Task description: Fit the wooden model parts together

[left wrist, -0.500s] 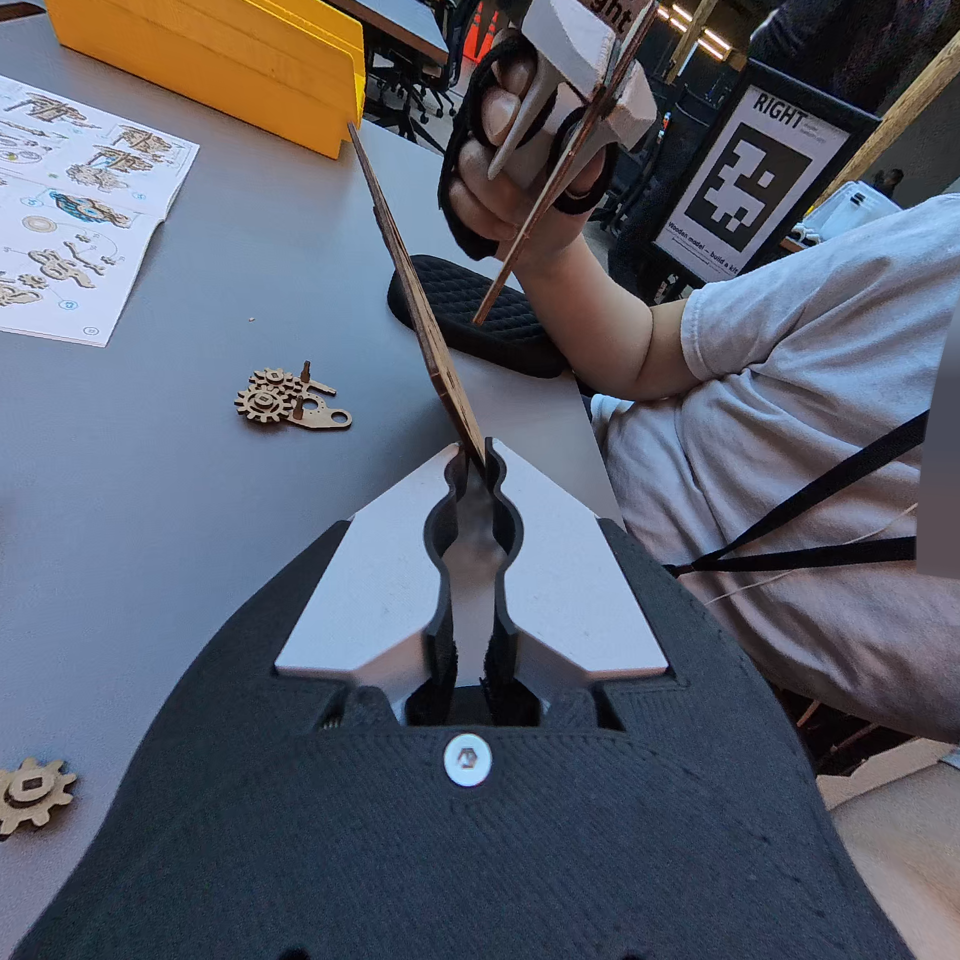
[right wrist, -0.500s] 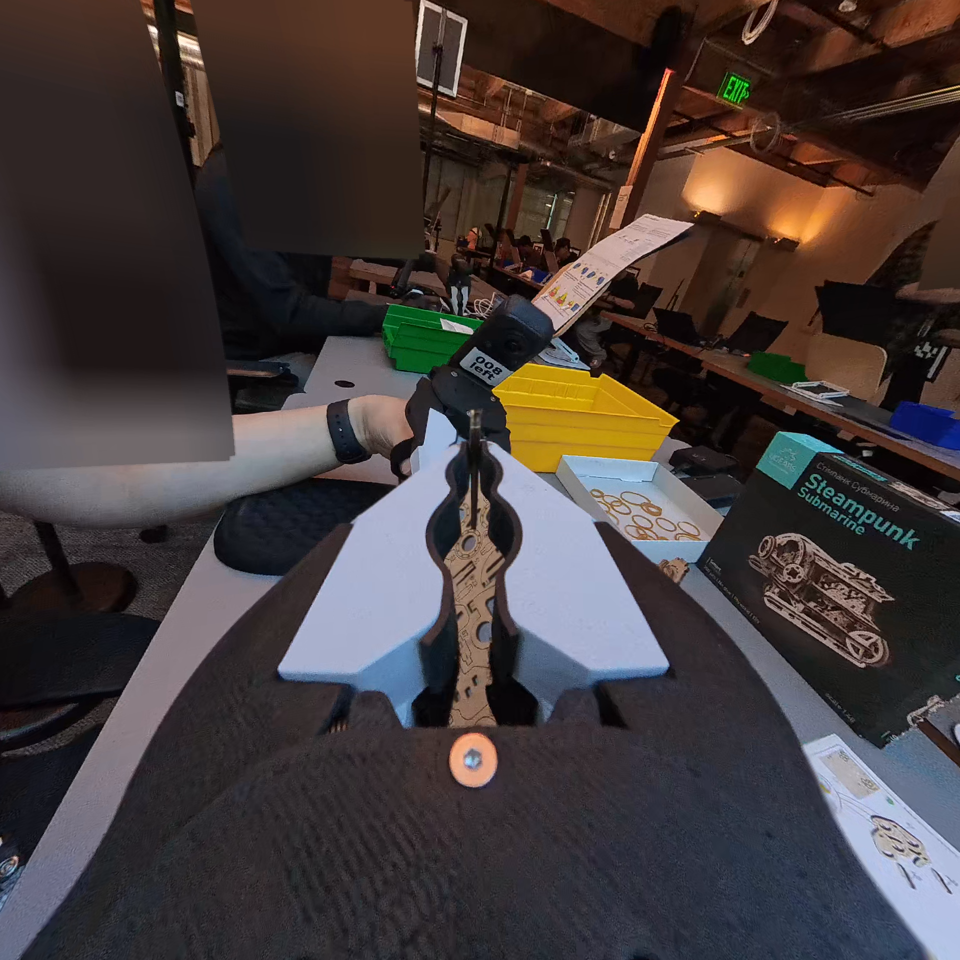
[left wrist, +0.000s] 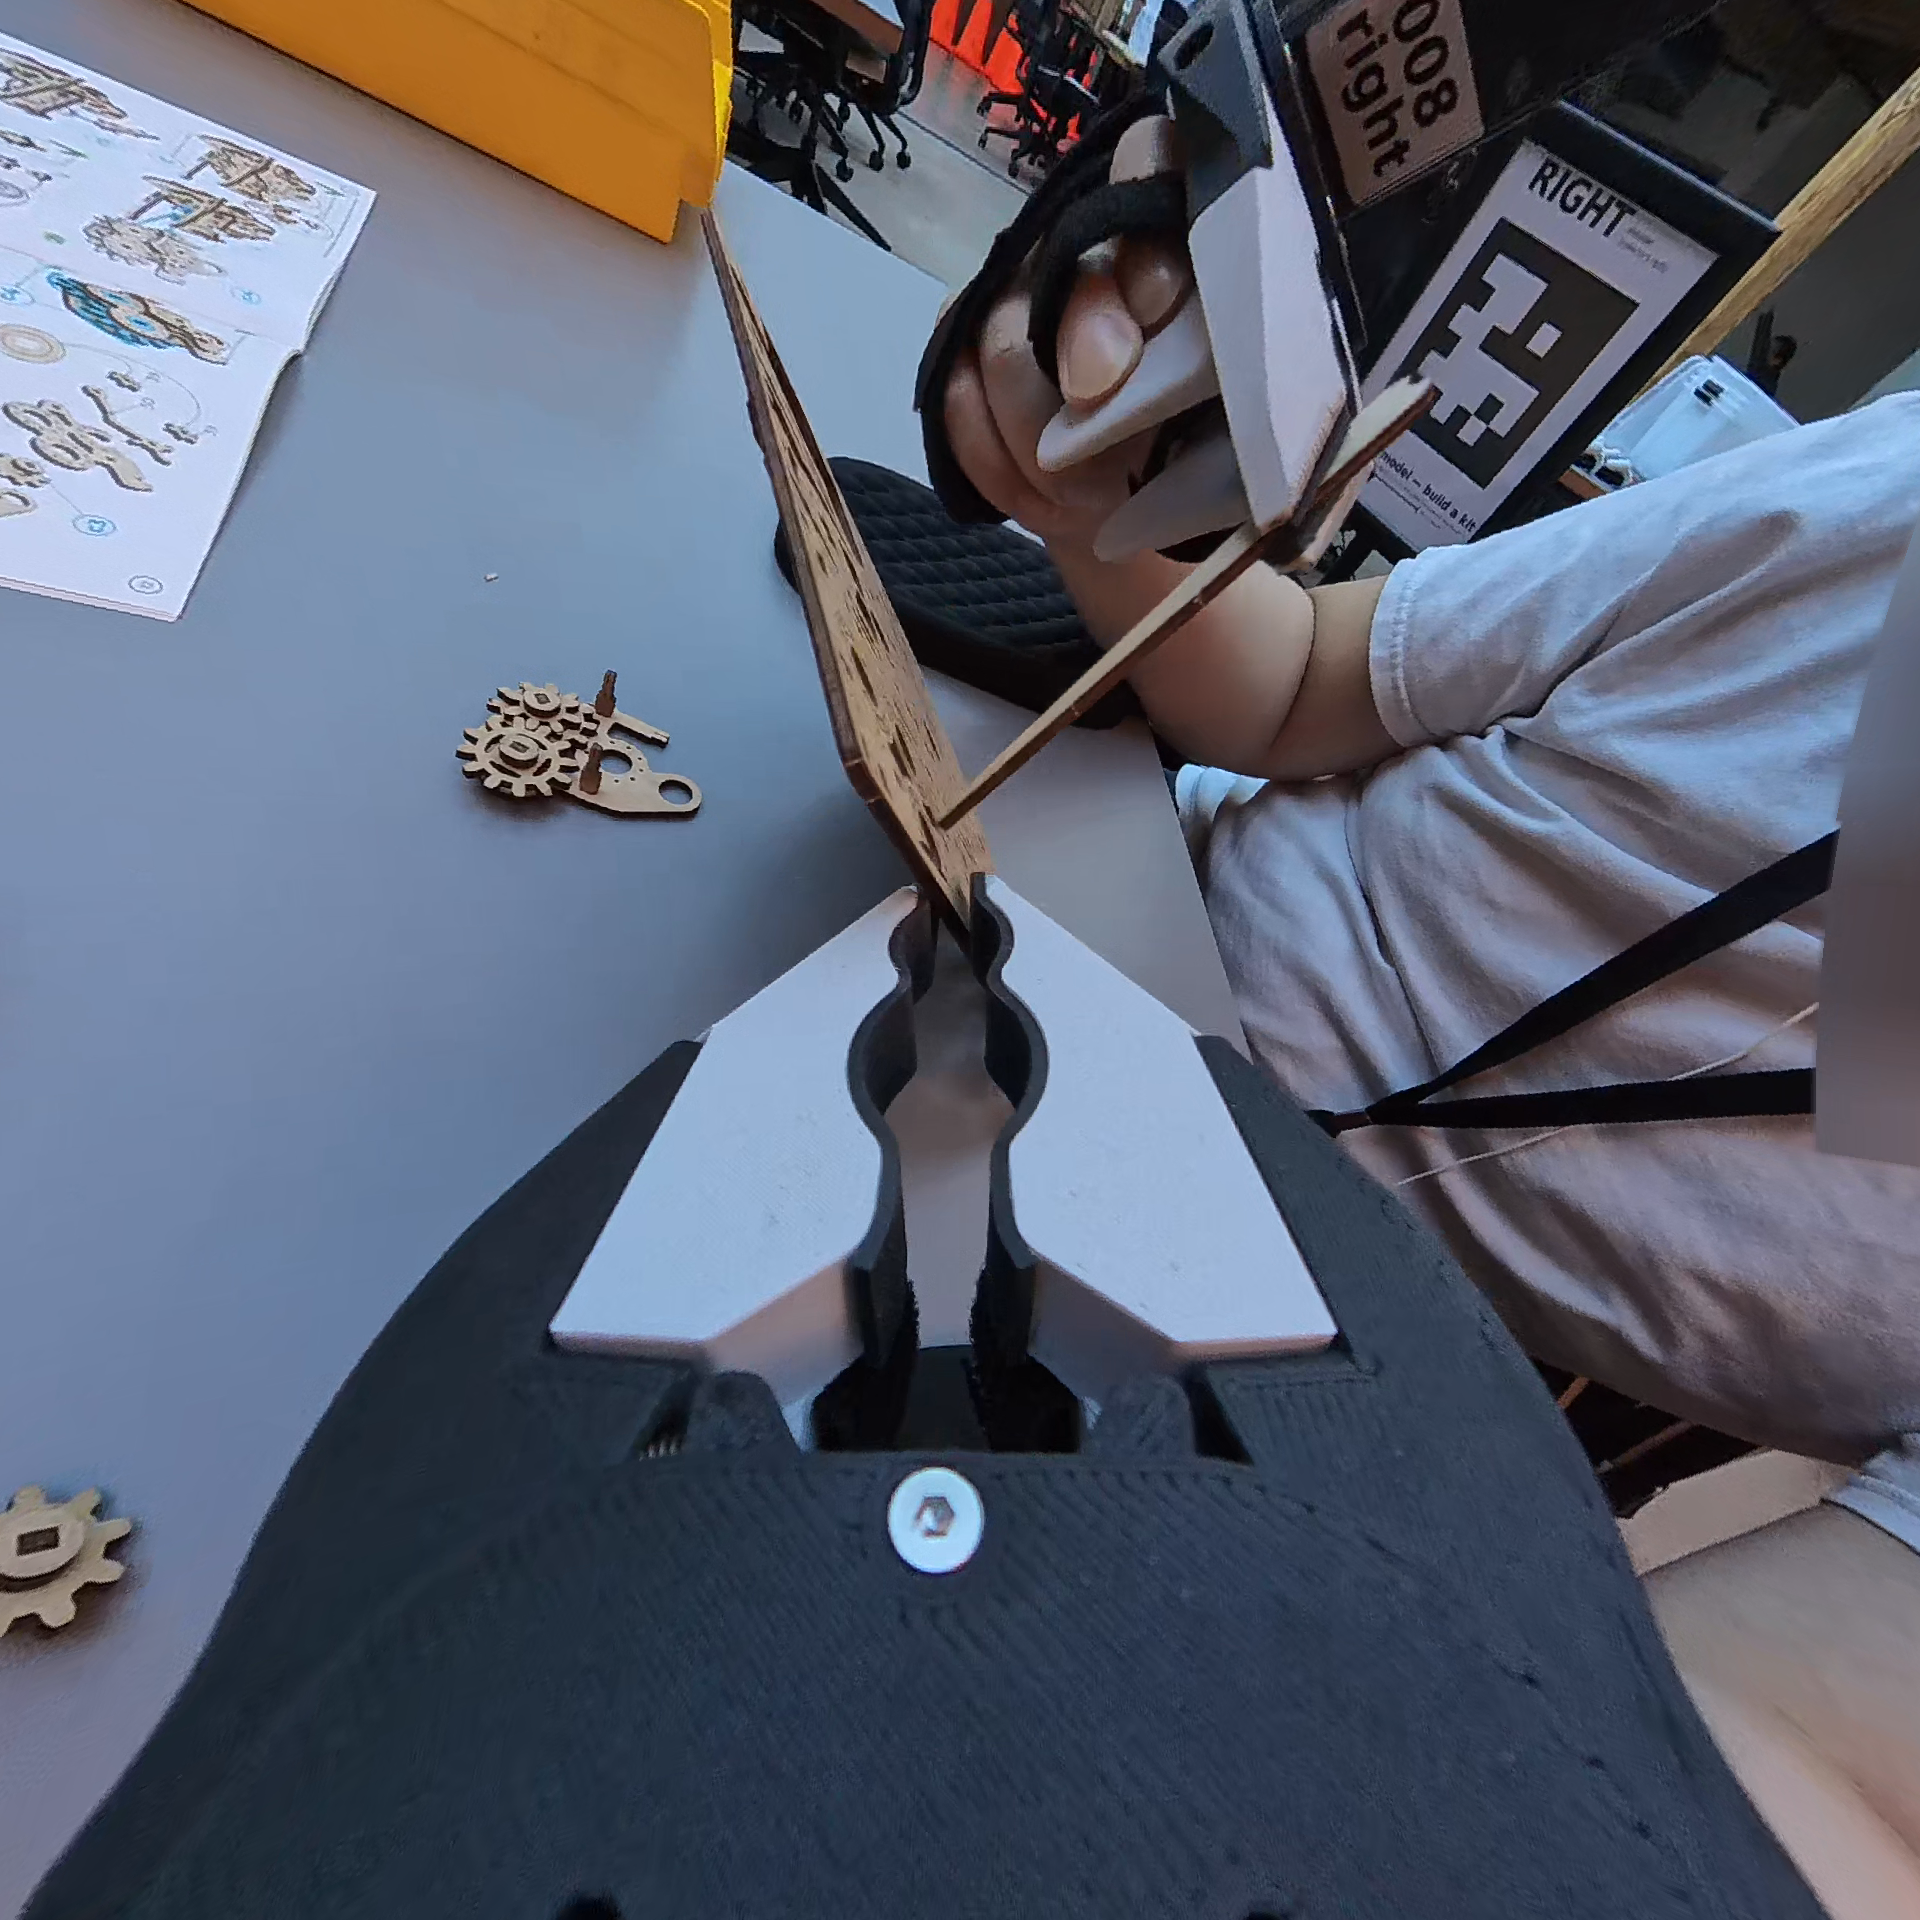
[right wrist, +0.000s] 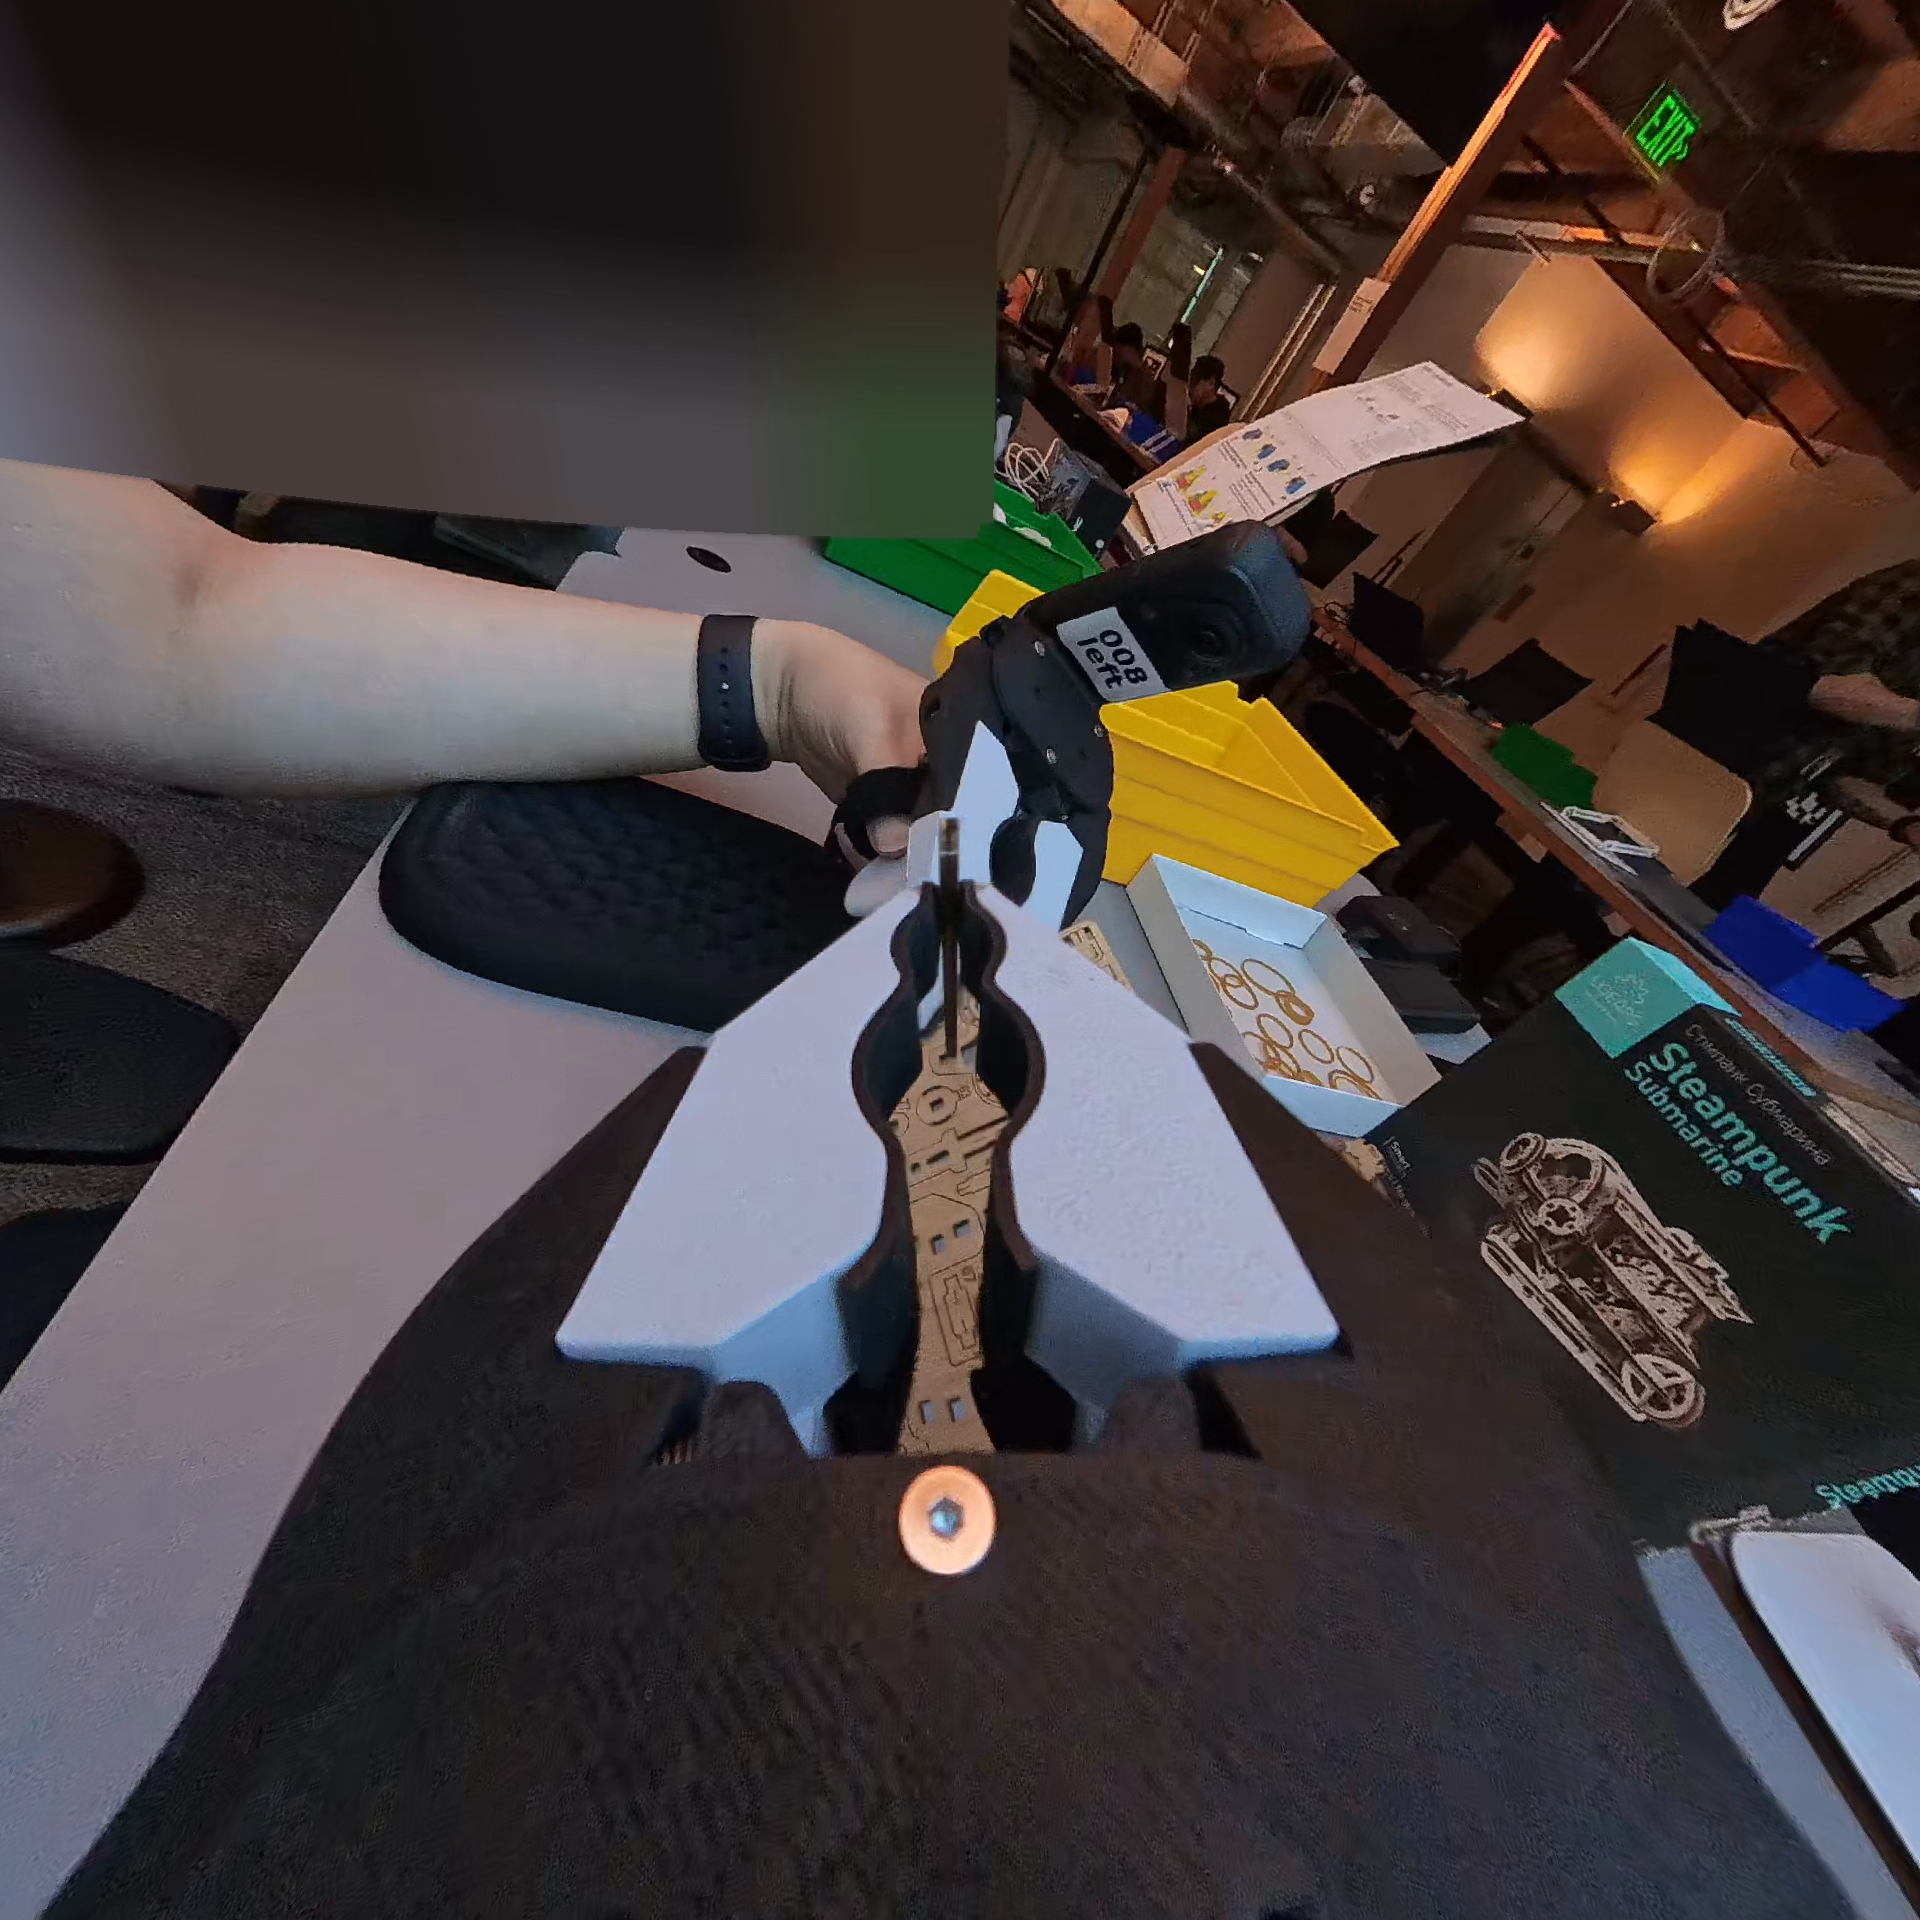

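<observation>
Above the grey worktop [left wrist: 312, 935], the left hand-held gripper [left wrist: 951, 899] is closed on the near edge of a wooden sheet [left wrist: 831, 540] held on edge. The right hand-held gripper [left wrist: 1283, 509] pinches a second thin sheet [left wrist: 1143, 644], its corner touching the first. Nothing looks slotted together yet. One small gear assembly [left wrist: 571, 748] lies finished on the worktop, a loose gear [left wrist: 52, 1553] nearby. An instruction sheet [left wrist: 135, 312] and yellow bin [left wrist: 499, 94] stand clear; nothing blocks the join.
</observation>
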### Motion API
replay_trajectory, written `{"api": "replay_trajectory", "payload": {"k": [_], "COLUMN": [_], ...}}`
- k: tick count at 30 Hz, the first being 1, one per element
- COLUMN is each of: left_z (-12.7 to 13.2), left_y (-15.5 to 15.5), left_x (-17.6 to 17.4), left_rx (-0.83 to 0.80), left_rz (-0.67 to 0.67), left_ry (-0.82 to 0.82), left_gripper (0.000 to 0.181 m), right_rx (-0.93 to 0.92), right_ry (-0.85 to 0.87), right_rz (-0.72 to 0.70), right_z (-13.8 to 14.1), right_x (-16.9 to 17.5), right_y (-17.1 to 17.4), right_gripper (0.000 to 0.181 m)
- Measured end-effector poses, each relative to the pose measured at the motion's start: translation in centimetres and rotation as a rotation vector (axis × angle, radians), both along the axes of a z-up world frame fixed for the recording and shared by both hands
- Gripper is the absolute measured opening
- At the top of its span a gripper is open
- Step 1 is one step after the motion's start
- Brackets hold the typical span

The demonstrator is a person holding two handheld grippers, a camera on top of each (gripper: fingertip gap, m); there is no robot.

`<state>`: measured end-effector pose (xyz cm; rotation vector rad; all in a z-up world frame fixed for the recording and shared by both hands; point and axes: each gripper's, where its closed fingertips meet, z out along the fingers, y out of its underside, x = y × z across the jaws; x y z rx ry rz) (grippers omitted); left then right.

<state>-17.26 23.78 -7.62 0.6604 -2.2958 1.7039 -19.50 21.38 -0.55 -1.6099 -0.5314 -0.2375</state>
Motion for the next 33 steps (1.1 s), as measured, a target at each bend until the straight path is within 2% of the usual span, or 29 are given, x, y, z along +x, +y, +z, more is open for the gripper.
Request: {"api": "replay_trajectory", "payload": {"k": [8, 33], "left_z": [0.1, 0.0], "left_y": [0.0, 0.0], "left_x": [-0.1, -0.1], "left_rx": [-0.003, 0.004], "left_rz": [-0.003, -0.007], "left_ry": [-0.003, 0.005], "left_gripper": [0.003, 0.003], "right_rx": [-0.008, -0.047], "right_ry": [-0.005, -0.223], "right_rz": [0.010, 0.000], "right_z": [-0.2, -1.0], "right_x": [-0.3, -1.7], "right_y": [0.0, 0.5], "right_gripper": [0.000, 0.001]}}
